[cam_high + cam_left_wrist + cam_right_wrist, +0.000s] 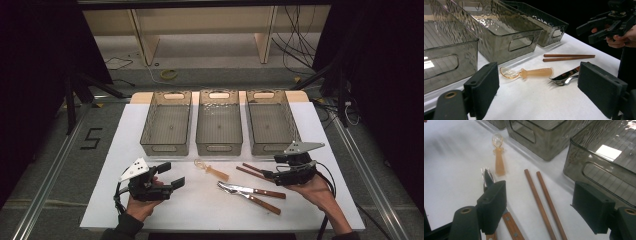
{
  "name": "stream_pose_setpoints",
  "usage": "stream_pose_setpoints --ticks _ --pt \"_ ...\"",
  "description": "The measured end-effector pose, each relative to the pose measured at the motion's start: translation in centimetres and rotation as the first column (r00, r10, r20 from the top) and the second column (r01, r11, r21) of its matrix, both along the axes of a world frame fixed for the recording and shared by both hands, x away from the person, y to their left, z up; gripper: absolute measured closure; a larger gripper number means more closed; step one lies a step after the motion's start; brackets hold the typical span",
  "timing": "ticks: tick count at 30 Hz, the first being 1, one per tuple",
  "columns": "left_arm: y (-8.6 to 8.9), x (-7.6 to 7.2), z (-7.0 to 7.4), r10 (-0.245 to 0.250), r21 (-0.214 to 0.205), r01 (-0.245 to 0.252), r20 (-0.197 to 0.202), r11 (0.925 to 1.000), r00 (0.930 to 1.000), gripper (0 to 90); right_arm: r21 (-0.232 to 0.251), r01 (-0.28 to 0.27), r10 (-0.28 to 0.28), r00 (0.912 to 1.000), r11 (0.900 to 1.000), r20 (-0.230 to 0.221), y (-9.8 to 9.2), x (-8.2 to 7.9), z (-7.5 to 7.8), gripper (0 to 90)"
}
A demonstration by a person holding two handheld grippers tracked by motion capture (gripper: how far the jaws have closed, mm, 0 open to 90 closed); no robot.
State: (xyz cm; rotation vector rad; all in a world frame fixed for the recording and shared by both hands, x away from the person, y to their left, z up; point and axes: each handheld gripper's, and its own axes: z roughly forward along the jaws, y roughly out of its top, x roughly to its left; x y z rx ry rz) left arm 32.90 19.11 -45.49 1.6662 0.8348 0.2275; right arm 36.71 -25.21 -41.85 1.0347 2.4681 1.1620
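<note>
Presently both grippers are hovering released: right gripper (270,172) over the chopsticks (254,171) near the worktop's (125,150) right edge, left gripper (170,176) facing the spoon (211,170).

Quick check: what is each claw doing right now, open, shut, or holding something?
Left claw: open, holding nothing.
Right claw: open, holding nothing, above the chopsticks.

A white rectangular tabletop (150,200) stands on a grey carpeted floor (45,165) (a black numeral marking (92,138) lies at its left). Behind it, pale wooden shelving (200,25) rises under bright light, loose black cables (295,50) trail nearby, and black curtains (30,60) darken both sides.
</note>
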Motion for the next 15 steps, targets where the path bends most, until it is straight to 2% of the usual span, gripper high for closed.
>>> stream_pose_setpoints --ticks 11,15 --pt "0.03 0.02 0.00 0.000 0.001 0.000 0.001 1.0000 1.0000 17.1 -0.048 -0.020 0.019 0.9997 0.9986 -0.015 0.54 0.46 -0.11 28.2" --pt "0.01 0.01 0.00 0.000 0.000 0.000 0.001 1.0000 1.0000 17.1 -0.046 -0.015 0.015 0.9998 0.9988 -0.012 0.58 0.51 -0.11 28.2"
